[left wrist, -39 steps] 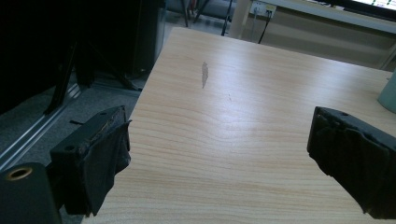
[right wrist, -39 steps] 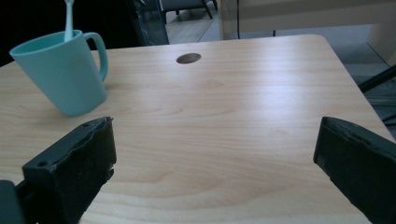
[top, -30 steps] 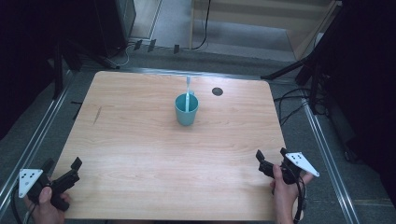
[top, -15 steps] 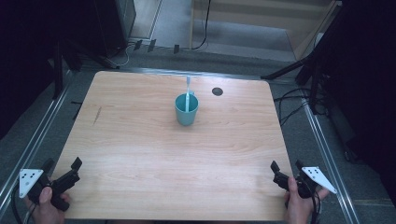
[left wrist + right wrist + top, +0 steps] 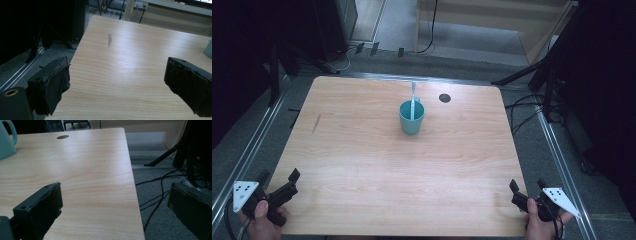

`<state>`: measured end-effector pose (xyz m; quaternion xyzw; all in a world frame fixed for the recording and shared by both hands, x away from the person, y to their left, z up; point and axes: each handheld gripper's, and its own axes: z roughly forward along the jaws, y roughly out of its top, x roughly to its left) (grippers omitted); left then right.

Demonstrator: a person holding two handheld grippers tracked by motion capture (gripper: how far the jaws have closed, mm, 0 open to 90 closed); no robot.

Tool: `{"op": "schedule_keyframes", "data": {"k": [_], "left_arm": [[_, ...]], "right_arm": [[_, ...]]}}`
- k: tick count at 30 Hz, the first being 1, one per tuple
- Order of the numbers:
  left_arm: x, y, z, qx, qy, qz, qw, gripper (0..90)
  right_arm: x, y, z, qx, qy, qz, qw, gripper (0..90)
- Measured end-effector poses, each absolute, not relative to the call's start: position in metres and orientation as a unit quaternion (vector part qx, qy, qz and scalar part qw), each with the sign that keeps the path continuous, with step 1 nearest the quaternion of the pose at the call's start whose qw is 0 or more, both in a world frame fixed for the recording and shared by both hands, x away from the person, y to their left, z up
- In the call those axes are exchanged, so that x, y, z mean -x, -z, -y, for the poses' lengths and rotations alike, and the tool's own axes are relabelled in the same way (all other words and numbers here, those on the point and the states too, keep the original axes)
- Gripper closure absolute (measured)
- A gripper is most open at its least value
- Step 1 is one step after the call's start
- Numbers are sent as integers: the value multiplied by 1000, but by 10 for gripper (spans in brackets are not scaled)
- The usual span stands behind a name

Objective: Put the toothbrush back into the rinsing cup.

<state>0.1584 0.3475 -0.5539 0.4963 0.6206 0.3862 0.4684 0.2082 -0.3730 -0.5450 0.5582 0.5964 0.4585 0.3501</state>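
A teal mug (image 5: 411, 117) stands upright near the far middle of the wooden table (image 5: 362, 150), with a light blue toothbrush (image 5: 413, 97) standing in it. Its edge shows at the right of the left gripper view as the mug (image 5: 208, 48), and at the top left of the right gripper view as the mug (image 5: 7, 140). My left gripper (image 5: 278, 178) rests at the table's near left corner, open and empty. At the near right corner my right gripper (image 5: 528, 185) is open too, one jaw over the table edge, the other beyond it.
A dark round hole (image 5: 444, 97) sits in the tabletop behind the mug to the right. A dark streak (image 5: 316, 123) marks the wood at the left. Metal rails (image 5: 252, 145) flank the table. Cables (image 5: 524, 117) and black stand legs lie on the floor to the right.
My right gripper has drawn back toward the near right corner, moving nearer and to the right. The left gripper, mug and toothbrush have stayed put.
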Motion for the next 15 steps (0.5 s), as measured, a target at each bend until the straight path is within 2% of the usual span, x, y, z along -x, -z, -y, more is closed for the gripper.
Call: {"op": "schedule_keyframes", "data": {"k": [6, 7, 8, 9, 10, 15], "left_arm": [[-158, 554, -347, -498, -388, -620, 466, 64], [-158, 554, -347, -499, -387, -620, 465, 64], [-158, 554, -346, -500, -386, -619, 465, 64], [-158, 554, -346, -502, -387, -618, 465, 64], [-158, 554, -346, -502, -388, -618, 464, 64], [-159, 554, -346, -501, -387, -619, 464, 64]], "right_arm": [[-201, 545, 369, -543, -439, -615, 367, 2], [-199, 545, 371, -549, -447, -603, 368, 70], [-199, 545, 371, -549, -447, -603, 368, 70], [-199, 545, 372, -557, -447, -592, 373, 141], [-199, 545, 373, -569, -442, -581, 379, 163], [-199, 545, 370, -565, -434, -589, 383, 147]]}}
